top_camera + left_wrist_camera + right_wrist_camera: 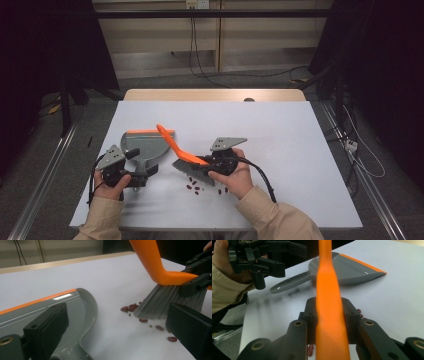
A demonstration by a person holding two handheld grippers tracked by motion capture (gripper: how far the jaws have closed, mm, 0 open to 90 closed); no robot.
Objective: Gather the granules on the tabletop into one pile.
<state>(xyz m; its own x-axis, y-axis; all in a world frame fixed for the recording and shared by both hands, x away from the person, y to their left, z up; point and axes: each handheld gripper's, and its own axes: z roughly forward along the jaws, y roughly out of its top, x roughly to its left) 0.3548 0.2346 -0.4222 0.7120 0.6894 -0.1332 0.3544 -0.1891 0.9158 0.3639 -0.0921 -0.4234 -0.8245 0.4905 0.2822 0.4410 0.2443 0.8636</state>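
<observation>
A grey dustpan (145, 144) with an orange lip lies on the white table (280, 135), its handle pointing toward my left gripper (131, 173). That gripper's jaws stand wide open in the left gripper view, with the dustpan handle (72, 350) low between them and untouched. My right gripper (329, 307) is shut on the orange handle of a brush (172, 142). The brush's grey bristles (165, 300) rest on the table among several red beans (131, 307). The beans (196, 188) lie scattered under and in front of the brush, to the right of the dustpan.
The table's far edge meets a wooden strip (215, 95). Bare white surface stretches to the right and behind the tools. Cables (360, 150) run across the floor to the right of the table.
</observation>
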